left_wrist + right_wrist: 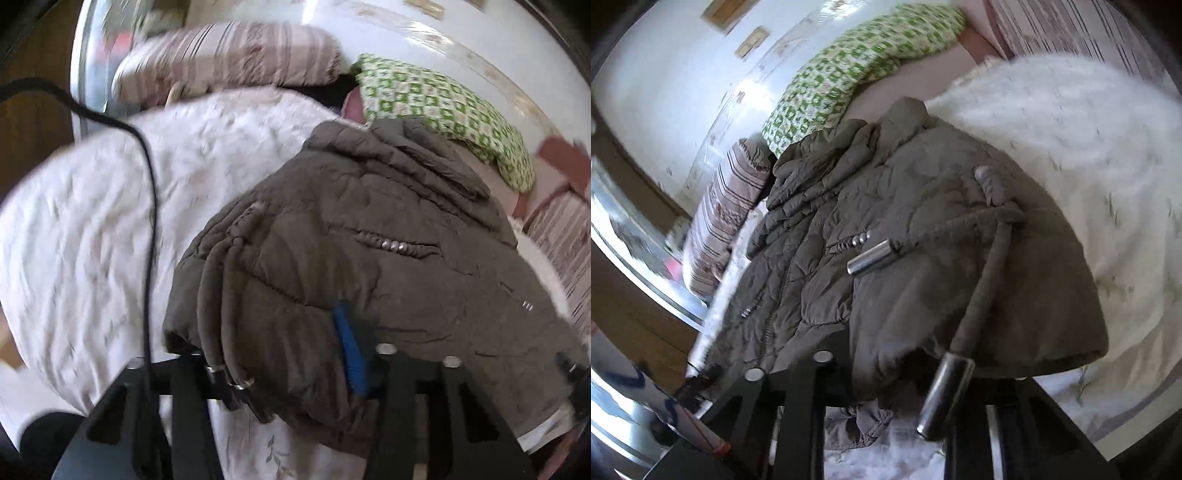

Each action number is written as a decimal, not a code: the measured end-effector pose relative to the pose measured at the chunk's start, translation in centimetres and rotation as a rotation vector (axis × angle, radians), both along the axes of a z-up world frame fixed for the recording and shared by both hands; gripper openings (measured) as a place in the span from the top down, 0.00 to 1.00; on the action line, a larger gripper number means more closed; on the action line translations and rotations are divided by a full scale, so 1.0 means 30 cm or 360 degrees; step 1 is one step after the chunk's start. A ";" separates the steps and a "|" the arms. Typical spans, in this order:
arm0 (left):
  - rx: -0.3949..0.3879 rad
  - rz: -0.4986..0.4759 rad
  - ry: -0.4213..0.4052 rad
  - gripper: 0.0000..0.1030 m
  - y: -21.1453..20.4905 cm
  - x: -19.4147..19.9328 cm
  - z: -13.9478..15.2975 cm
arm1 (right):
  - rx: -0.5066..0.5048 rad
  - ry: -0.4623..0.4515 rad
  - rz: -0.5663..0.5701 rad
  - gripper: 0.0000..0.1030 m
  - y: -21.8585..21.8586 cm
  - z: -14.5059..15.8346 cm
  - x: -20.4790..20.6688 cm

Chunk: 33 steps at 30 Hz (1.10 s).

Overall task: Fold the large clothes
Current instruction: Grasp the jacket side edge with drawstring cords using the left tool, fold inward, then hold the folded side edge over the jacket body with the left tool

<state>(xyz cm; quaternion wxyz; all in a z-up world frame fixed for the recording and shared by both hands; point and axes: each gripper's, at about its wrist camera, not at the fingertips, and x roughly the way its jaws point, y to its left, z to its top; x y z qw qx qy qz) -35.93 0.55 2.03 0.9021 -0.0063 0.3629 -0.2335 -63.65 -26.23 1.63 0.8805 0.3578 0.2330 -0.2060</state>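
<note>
Brown quilted jacket [362, 251] lying on a white bedspread [92, 221], its near hem draped over both grippers. Left gripper [295, 373]: the jacket covers its fingers, so their spread cannot be told. Right gripper [897, 373]: likewise hidden. A green patterned pillow [849, 77] lies beyond the jacket's collar.
</note>
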 end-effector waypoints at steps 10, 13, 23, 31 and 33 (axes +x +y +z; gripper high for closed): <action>0.0328 0.0050 -0.0165 0.48 -0.085 -0.026 -0.023 | -0.0174 0.0118 0.0008 0.79 0.030 0.010 0.022; 0.0336 0.0067 -0.0152 0.43 -0.091 -0.019 -0.030 | -0.0157 0.0133 0.0010 0.75 0.026 0.001 0.024; 0.0363 0.0018 -0.0263 0.71 -0.111 -0.054 -0.014 | -0.0245 0.0109 0.0023 0.83 0.052 0.021 0.024; 0.0364 0.0016 -0.0262 0.72 -0.109 -0.056 -0.011 | -0.0283 0.0092 0.0029 0.83 0.063 0.033 0.021; 0.0365 0.0016 -0.0263 0.73 -0.110 -0.057 -0.011 | -0.0291 0.0087 0.0029 0.83 0.065 0.034 0.019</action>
